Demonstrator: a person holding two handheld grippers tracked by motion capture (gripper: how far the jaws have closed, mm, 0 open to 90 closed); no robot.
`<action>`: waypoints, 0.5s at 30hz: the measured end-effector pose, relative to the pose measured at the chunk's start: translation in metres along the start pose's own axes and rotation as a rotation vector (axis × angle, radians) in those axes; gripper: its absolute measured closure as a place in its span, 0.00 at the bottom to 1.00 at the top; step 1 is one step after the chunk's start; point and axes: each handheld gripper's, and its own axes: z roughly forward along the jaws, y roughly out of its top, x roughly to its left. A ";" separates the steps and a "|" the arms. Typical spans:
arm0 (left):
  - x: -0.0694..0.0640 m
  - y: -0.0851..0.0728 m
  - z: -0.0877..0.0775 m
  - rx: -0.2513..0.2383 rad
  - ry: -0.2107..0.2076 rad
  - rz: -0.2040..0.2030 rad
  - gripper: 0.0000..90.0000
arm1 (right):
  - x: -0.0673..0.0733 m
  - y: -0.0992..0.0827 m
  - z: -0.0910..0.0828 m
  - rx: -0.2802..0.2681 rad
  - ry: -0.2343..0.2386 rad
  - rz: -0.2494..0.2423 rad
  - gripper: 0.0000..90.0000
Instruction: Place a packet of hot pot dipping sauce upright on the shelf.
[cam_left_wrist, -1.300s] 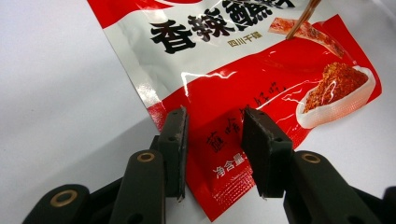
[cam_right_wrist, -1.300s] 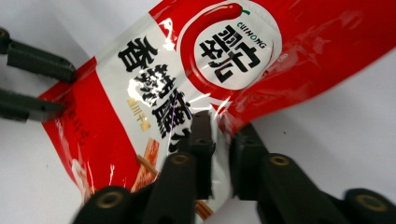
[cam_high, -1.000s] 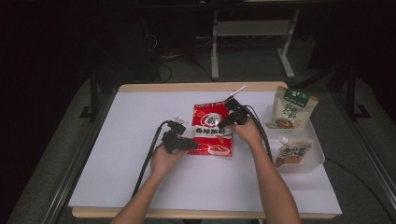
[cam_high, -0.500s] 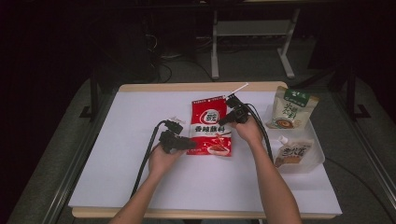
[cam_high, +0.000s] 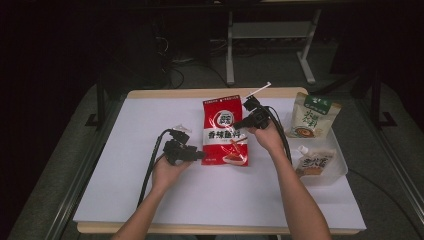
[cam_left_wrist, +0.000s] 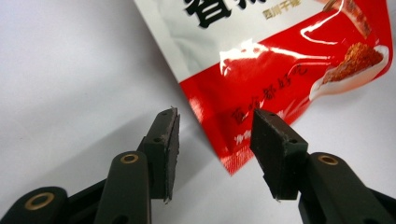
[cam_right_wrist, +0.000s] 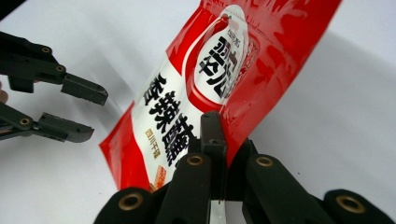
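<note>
Lifted at its right edge since a second ago, one glossy red-and-white plastic pouch (cam_high: 224, 131) hangs pinched in the right gripper (cam_high: 239, 123); the left gripper (cam_left_wrist: 215, 140), jaws just opening, stands spread beside its corner. Two more pouches (cam_high: 312, 116) show in the high view.

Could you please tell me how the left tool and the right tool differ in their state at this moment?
The right tool is shut on the red pouch, pinching its edge, while the left tool stands open, its jaws having just been opening, with the pouch's lower corner between them unpressed. The right tool holds its side of the pouch lifted; the left tool sits low by the white table. Both are black and hand-held.
</note>
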 end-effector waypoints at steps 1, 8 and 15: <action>0.000 0.000 -0.001 0.001 0.003 0.004 0.57 | 0.001 0.000 -0.003 -0.005 -0.004 -0.008 1.00; -0.002 -0.005 -0.007 -0.018 0.005 0.033 0.55 | 0.012 0.001 -0.021 -0.045 0.005 -0.043 1.00; -0.001 -0.013 -0.019 -0.040 0.014 0.038 0.53 | 0.033 0.010 -0.041 -0.052 -0.006 -0.112 1.00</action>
